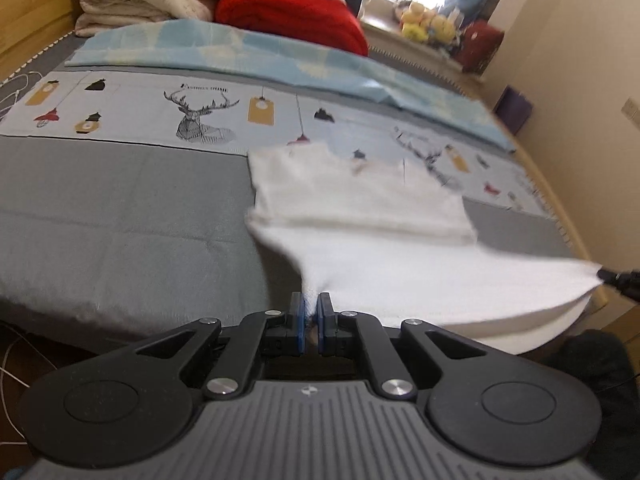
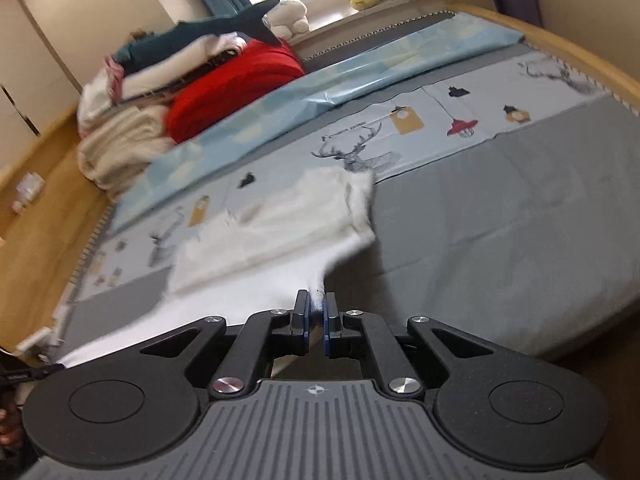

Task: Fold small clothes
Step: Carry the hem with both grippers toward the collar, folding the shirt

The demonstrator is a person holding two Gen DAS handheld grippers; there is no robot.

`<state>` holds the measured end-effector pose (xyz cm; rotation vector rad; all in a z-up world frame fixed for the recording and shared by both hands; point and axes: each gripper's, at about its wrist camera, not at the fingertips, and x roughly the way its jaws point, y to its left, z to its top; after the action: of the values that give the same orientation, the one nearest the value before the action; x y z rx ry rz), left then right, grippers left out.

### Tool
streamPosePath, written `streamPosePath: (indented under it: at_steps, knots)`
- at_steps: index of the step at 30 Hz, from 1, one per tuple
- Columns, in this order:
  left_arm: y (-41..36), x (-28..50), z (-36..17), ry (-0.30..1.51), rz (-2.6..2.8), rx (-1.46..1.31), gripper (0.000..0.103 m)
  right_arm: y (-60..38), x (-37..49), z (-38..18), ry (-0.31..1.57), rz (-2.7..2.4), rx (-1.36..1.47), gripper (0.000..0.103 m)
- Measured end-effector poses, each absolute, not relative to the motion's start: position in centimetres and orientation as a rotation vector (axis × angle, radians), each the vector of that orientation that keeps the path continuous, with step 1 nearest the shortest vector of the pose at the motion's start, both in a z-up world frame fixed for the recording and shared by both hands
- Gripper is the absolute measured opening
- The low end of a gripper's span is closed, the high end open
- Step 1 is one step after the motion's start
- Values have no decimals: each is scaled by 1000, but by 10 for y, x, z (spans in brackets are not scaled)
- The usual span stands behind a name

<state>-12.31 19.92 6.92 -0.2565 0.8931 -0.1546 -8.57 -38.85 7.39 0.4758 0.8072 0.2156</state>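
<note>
Gripping one near corner of the white garment [image 1: 360, 208], your left gripper [image 1: 311, 307] is pinching the cloth tightly between its blue pads. Your right gripper [image 2: 316, 307] is clamping the other near corner in the same way. The near edge of the garment is hanging stretched between both grippers, above the grey bed sheet [image 1: 120, 216], while its far part is lying on the sheet, partly over the printed band with the deer [image 1: 200, 116].
</note>
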Motion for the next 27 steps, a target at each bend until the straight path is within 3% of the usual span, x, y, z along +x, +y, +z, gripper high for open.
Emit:
streamPosePath:
  at_steps: [6, 16, 19, 22, 27]
  knots:
    - [200, -79, 65, 891, -130, -250, 6, -385, -63, 61, 824, 191, 481, 5]
    - [200, 121, -18, 903, -31, -238, 8, -363, 123, -16, 911, 30, 489, 6]
    - [218, 137, -44, 923, 30, -320, 9, -359, 148, -39, 859, -34, 431, 7]
    - [230, 149, -56, 986, 52, -427, 9, -357, 158, -58, 939, -68, 363, 12]
    - [222, 164, -81, 1049, 25, -384, 13, -352, 164, -75, 975, -13, 310, 15]
